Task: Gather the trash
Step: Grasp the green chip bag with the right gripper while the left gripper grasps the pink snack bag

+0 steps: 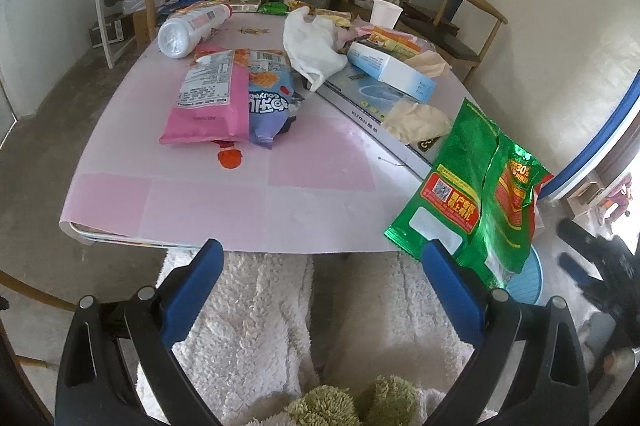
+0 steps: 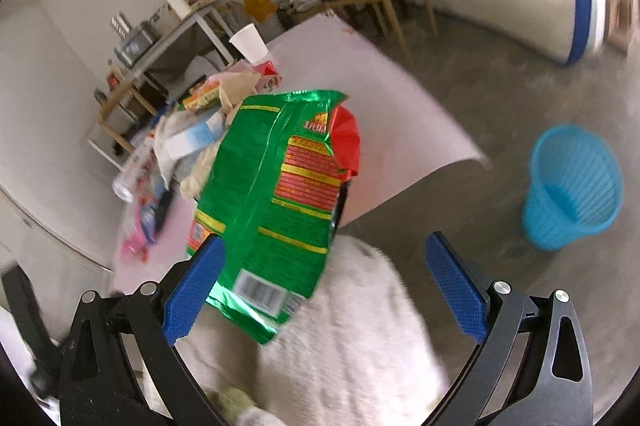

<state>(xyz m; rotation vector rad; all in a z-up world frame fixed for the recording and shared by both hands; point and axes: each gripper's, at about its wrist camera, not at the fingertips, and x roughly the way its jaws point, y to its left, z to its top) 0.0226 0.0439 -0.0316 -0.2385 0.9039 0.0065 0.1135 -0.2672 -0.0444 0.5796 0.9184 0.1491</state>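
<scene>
Now green snack bag (image 2: 276,202) beside spread right gripper (image 2: 324,282) fingers, blue bin (image 2: 576,186) nearby.

Pink-checked table (image 1: 320,166) (cluttered) carries snack bags (image 1: 208,98), bottle (image 1: 192,28), boxes (image 1: 388,66).

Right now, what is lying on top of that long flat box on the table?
On the flat box lie a smaller blue-white box, crumpled tan paper and part of a white plastic bag. They hide most of its lid.
</scene>
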